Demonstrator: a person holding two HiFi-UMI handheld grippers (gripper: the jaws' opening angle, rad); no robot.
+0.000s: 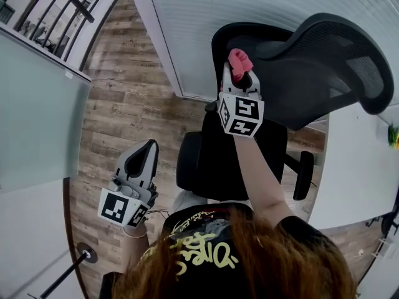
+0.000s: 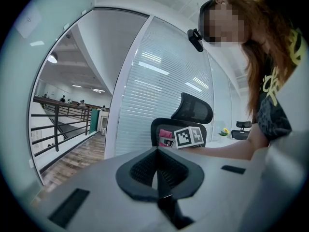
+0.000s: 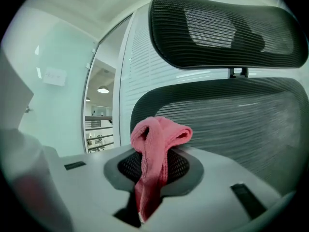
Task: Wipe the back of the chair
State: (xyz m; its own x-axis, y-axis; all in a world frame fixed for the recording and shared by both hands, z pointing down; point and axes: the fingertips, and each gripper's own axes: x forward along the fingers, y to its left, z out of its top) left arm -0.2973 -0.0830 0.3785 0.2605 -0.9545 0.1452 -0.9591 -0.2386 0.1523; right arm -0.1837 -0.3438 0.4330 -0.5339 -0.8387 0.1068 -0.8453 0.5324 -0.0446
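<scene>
- A black office chair stands upright. Its back is dark grey ribbed mesh in a black rim, wide and gently curved.
- A separate curved mesh headrest sits above the back on a short black stem.
- A pink cloth, soft and knitted-looking, is folded into a loop. Its lower part is pinched in the right claw and its rounded top sticks out past the tips.
- The cloth is held up close to the upper left part of the back. Whether it touches the mesh cannot be told.
</scene>
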